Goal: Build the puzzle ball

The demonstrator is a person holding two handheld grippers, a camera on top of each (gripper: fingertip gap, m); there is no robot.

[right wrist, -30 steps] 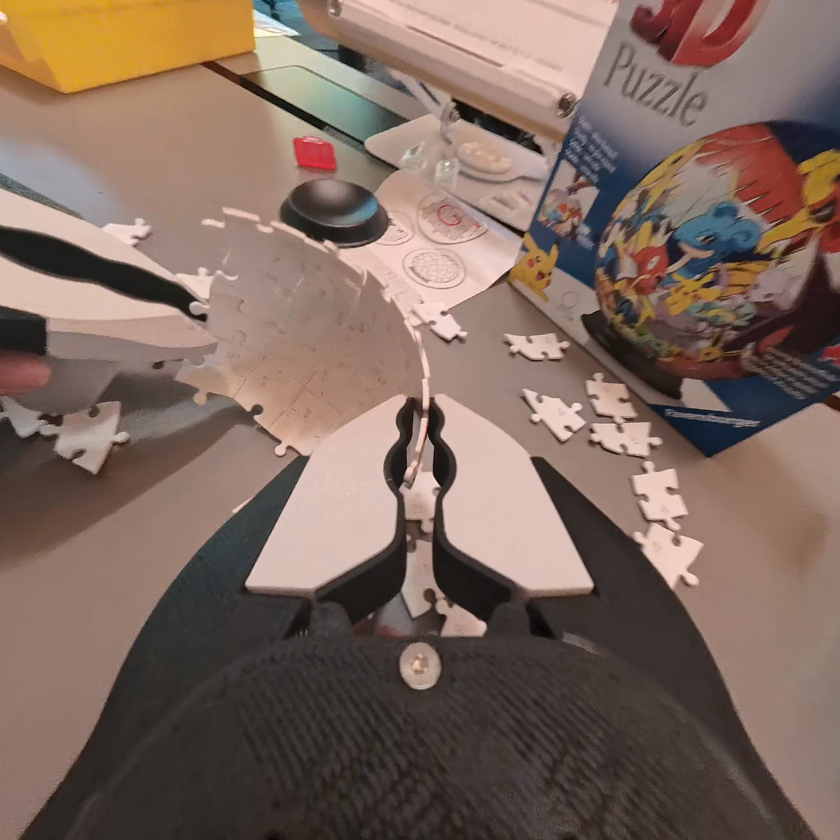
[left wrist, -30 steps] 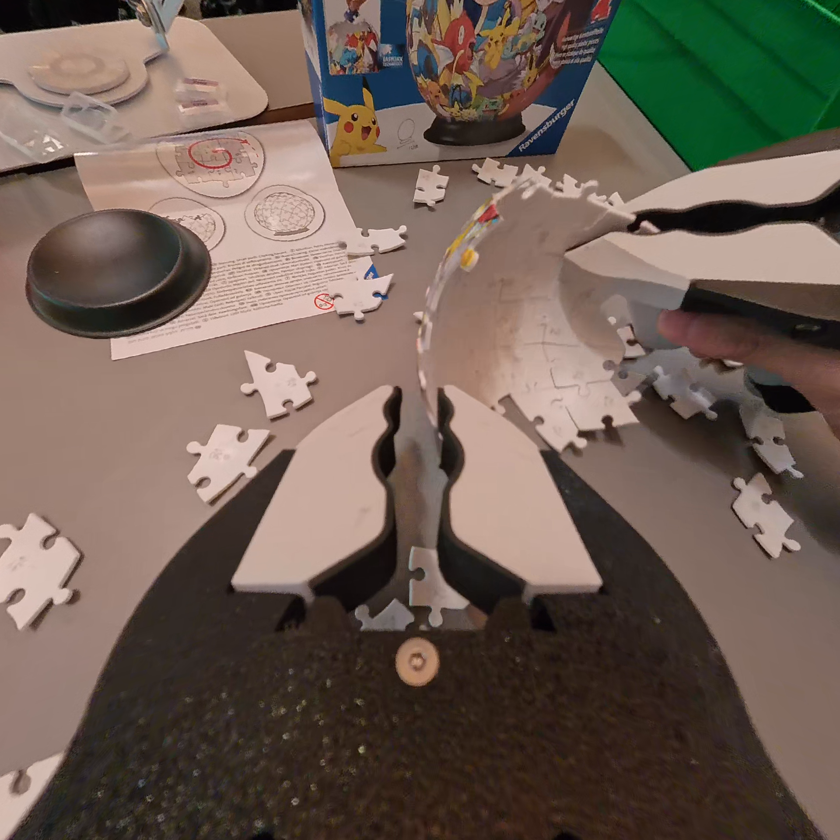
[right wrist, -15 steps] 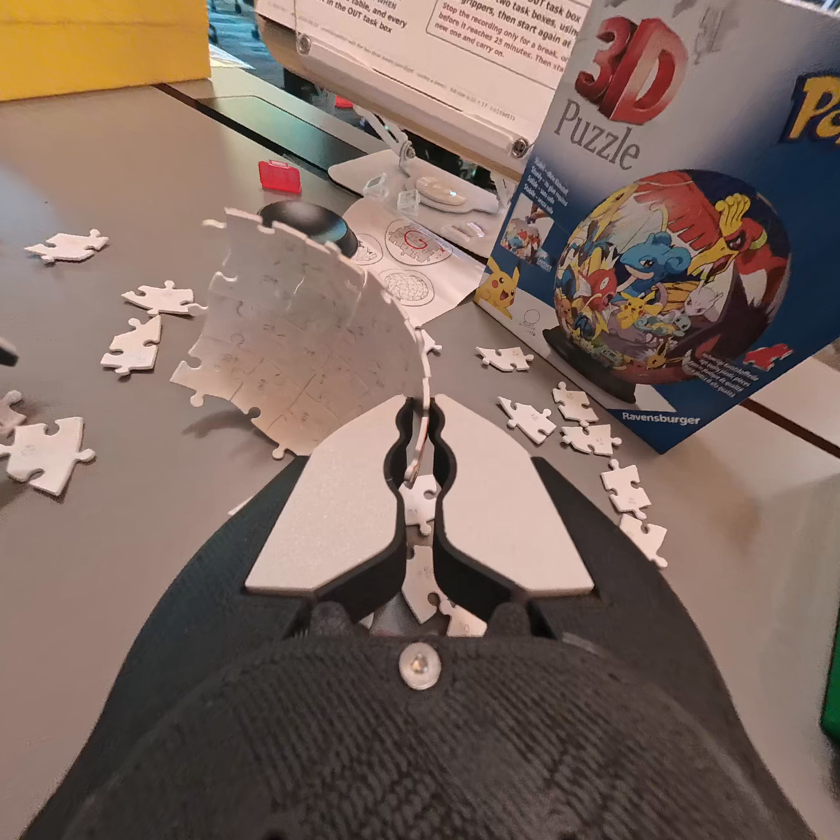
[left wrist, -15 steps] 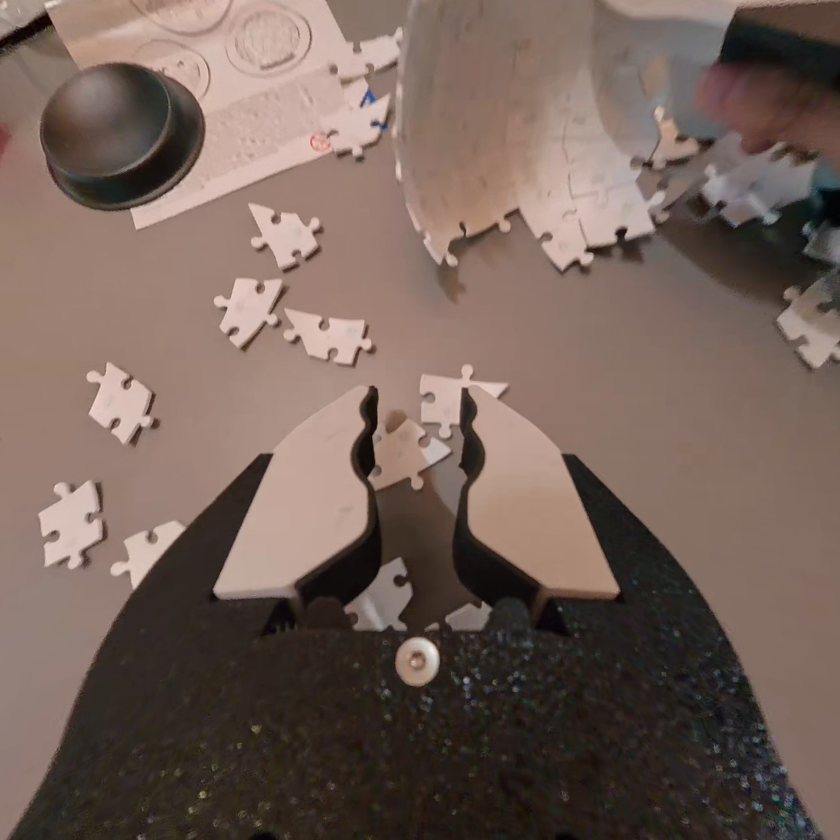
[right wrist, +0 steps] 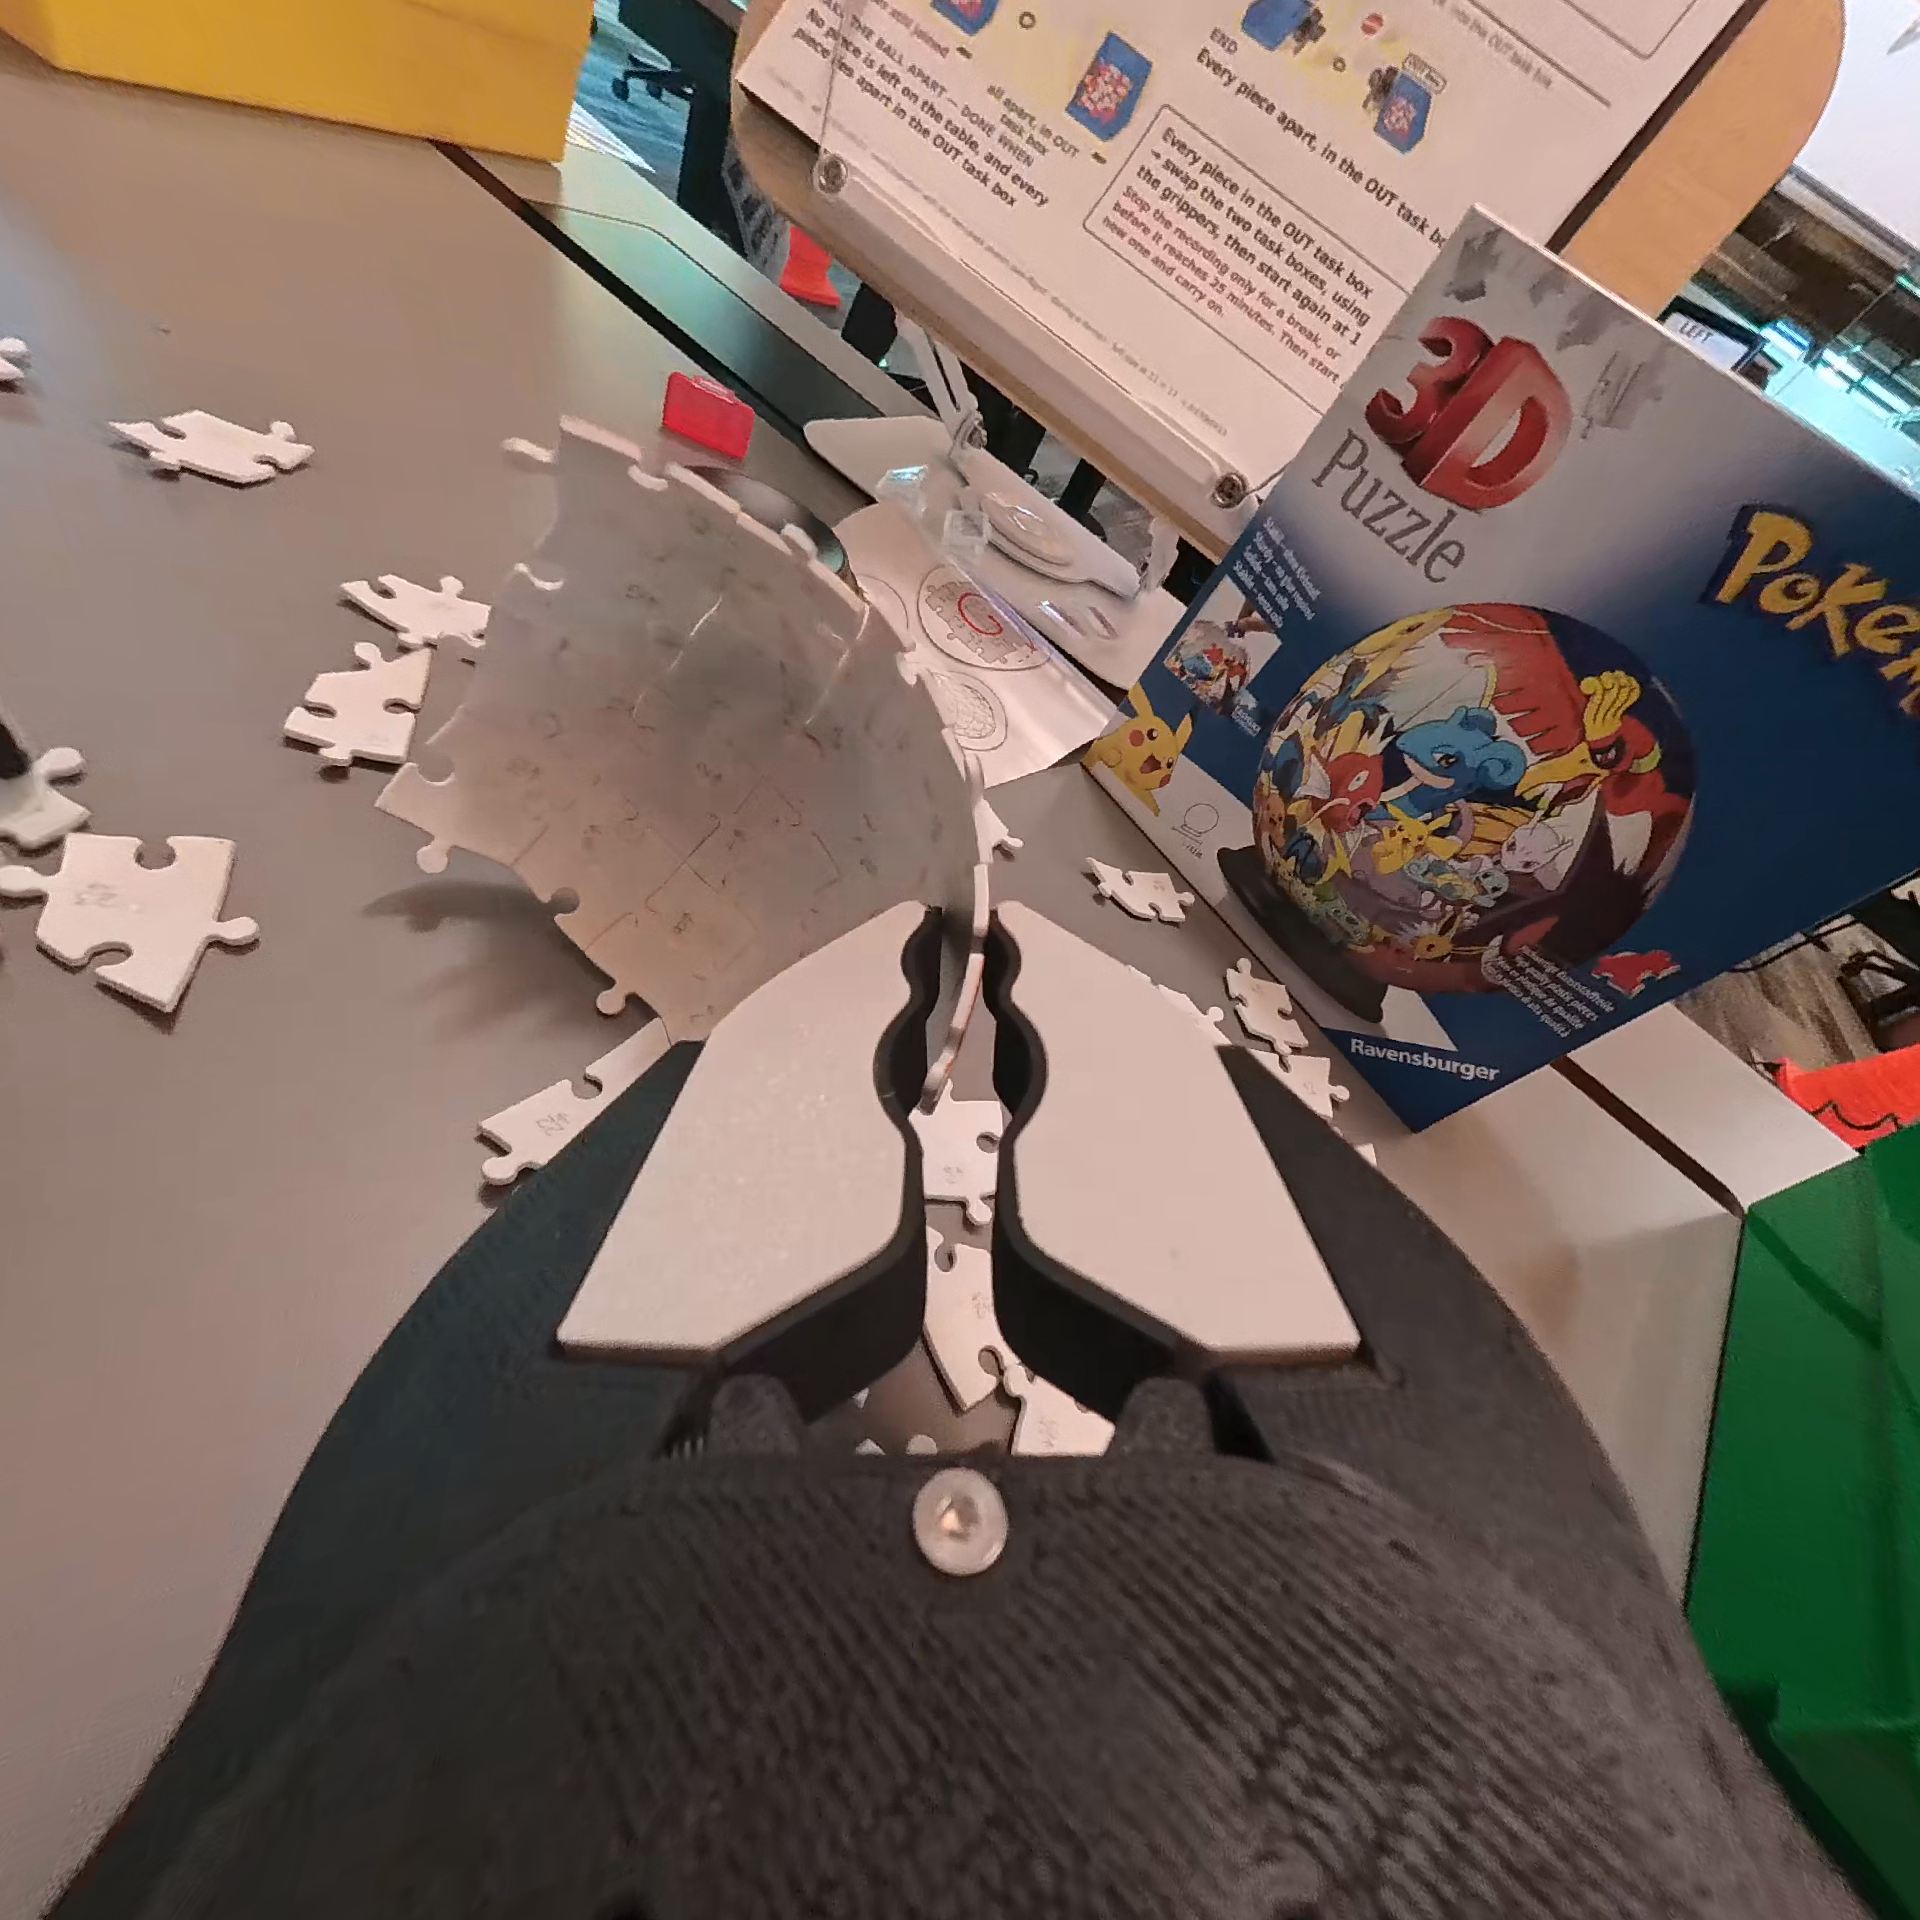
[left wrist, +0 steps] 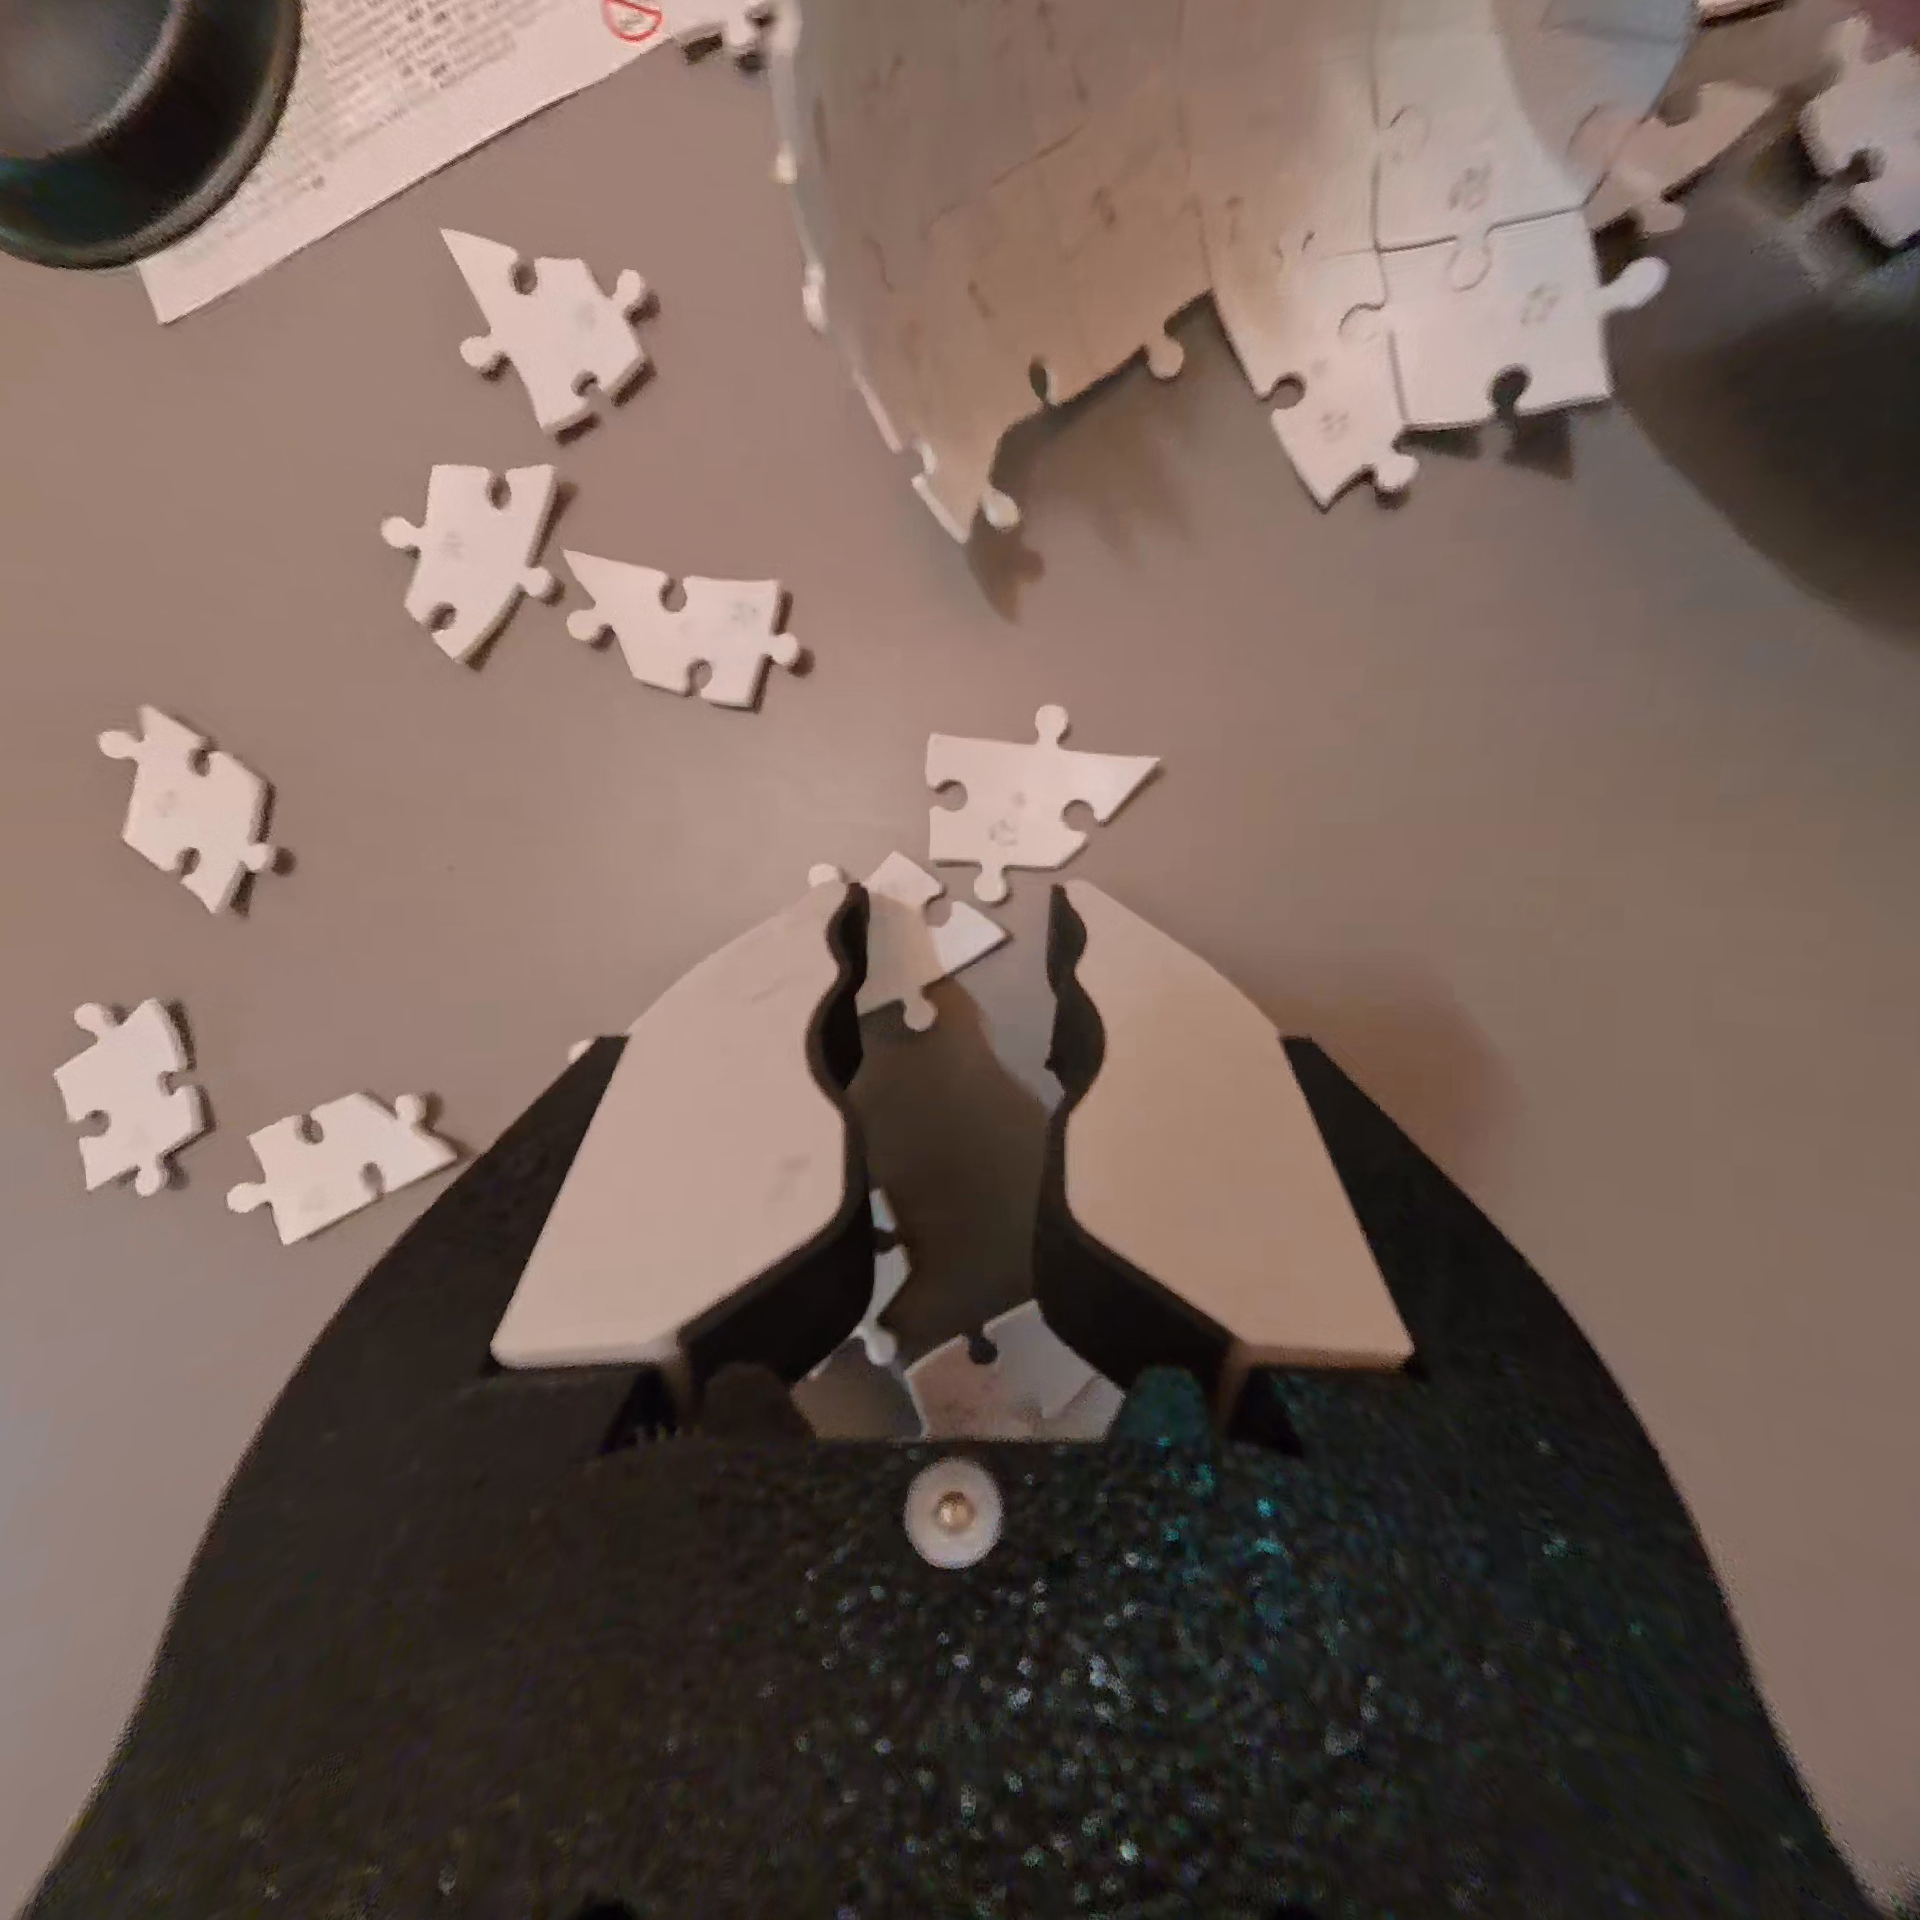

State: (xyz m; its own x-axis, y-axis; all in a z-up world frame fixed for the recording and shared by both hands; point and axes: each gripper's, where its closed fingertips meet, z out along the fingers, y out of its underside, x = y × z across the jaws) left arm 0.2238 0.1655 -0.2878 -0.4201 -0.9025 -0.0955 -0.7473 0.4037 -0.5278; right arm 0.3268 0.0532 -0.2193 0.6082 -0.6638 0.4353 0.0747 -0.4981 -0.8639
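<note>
My right gripper (right wrist: pixel 964 920) is shut on the edge of a curved white shell of joined puzzle pieces (right wrist: pixel 675 748) and holds it upright above the grey table (right wrist: pixel 260 1195). The shell also shows at the top of the left wrist view (left wrist: pixel 1039 208). My left gripper (left wrist: pixel 956 904) is open and low over the table, apart from the shell. A loose white puzzle piece (left wrist: pixel 925 935) lies flat on the table by its left fingertip, and the pads do not press on it. Another loose piece (left wrist: pixel 1018 800) lies just ahead of the tips.
Several loose white pieces (left wrist: pixel 665 623) are scattered on the table. A black round stand (left wrist: pixel 125 125) sits on an instruction sheet (left wrist: pixel 416 94) at far left. A blue puzzle box (right wrist: pixel 1507 727), a sign stand (right wrist: pixel 1143 156), a green bin (right wrist: pixel 1829 1455) and a yellow box (right wrist: pixel 312 62) are around. The grippers' ends are close to 15 centimeters from one another.
My left gripper let go of the shell's edge, opened, and drew back and down to the loose pieces on the table. My right gripper kept hold of the shell.
</note>
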